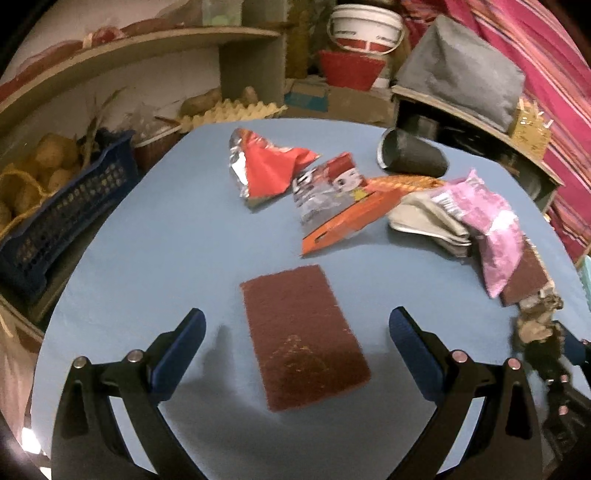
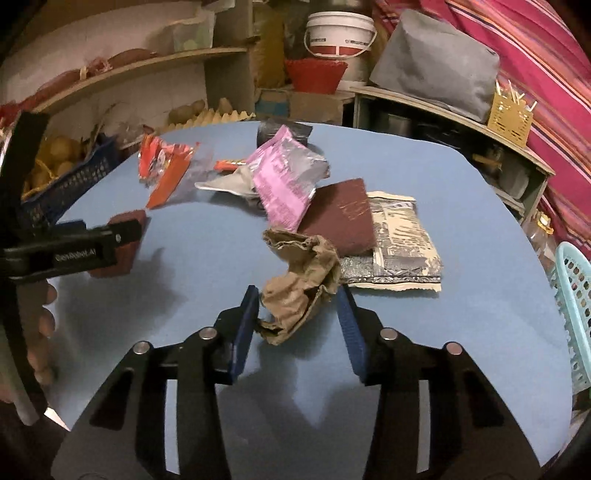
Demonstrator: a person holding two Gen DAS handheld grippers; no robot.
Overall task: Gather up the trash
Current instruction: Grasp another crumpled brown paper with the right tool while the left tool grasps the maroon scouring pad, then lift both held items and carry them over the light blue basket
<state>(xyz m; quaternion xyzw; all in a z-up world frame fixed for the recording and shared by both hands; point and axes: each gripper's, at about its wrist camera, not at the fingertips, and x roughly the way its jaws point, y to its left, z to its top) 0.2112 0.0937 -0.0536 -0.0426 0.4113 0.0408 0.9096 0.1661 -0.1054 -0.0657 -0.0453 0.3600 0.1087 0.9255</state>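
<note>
Trash lies on a blue table (image 1: 155, 229). My left gripper (image 1: 297, 332) is open, its fingers either side of a maroon scouring pad (image 1: 304, 336). Beyond it lie a red foil wrapper (image 1: 266, 166), an orange cartoon packet (image 1: 340, 199) and a pink wrapper (image 1: 487, 221). My right gripper (image 2: 297, 314) is shut on a crumpled brown paper (image 2: 299, 284), its blue pads touching both sides. Behind that are a second maroon pad (image 2: 343, 218), a pink wrapper (image 2: 284, 177) and a printed paper sheet (image 2: 402, 240). The left gripper also shows in the right wrist view (image 2: 92, 243).
A dark cup (image 1: 410, 155) lies on its side at the table's far edge. A blue crate (image 1: 70, 206) of potatoes stands to the left. A teal basket (image 2: 572, 317) stands at the right edge. Cluttered shelves, a white bucket (image 2: 338, 33) and a grey bag (image 2: 436, 66) stand behind.
</note>
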